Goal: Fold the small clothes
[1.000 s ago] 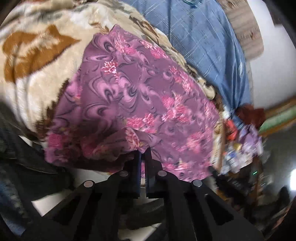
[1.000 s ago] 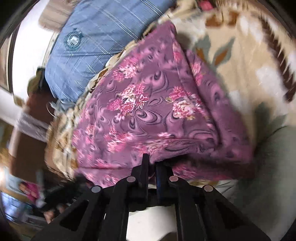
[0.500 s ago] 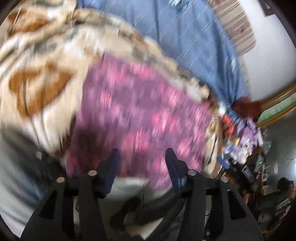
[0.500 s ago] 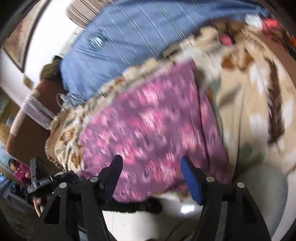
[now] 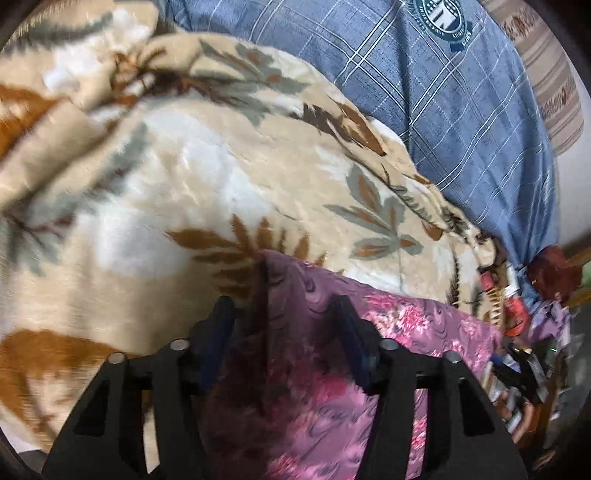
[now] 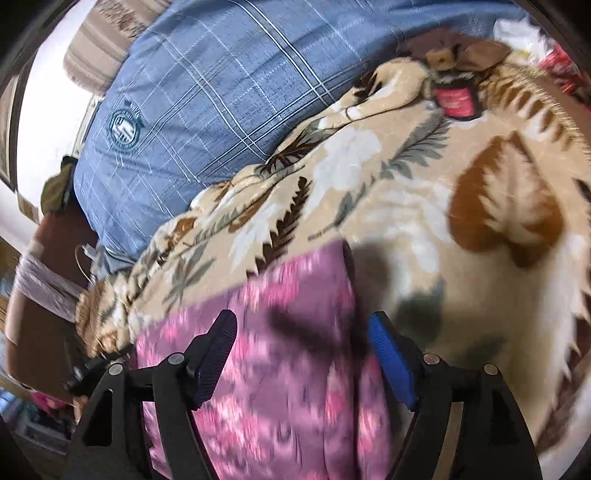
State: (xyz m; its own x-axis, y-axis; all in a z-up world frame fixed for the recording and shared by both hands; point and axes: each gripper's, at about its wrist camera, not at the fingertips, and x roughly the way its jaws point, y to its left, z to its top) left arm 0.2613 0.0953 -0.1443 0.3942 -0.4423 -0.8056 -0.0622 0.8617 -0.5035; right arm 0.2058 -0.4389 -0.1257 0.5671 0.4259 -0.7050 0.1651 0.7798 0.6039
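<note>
A round dark teal crest [image 5: 441,18] is printed on the blue checked pillow [image 5: 461,122]; its lettering is too small and blurred to read. A small jar [image 6: 456,96] on the leaf-patterned blanket [image 6: 406,206] carries a red label, also unreadable.

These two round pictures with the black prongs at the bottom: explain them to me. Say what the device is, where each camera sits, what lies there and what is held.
A person holds a pair of hand-held tongs in each hand, each with a wide-angle camera looking along its fingers. One picture is from the left tongs, the other from the right tongs. Both look down on a purple flowered cloth lying on a beige leaf-patterned blanket, with a blue checked pillow behind. Both tongs have just been opening; the cloth lies beneath their spread fingers, and nothing is held.
</note>
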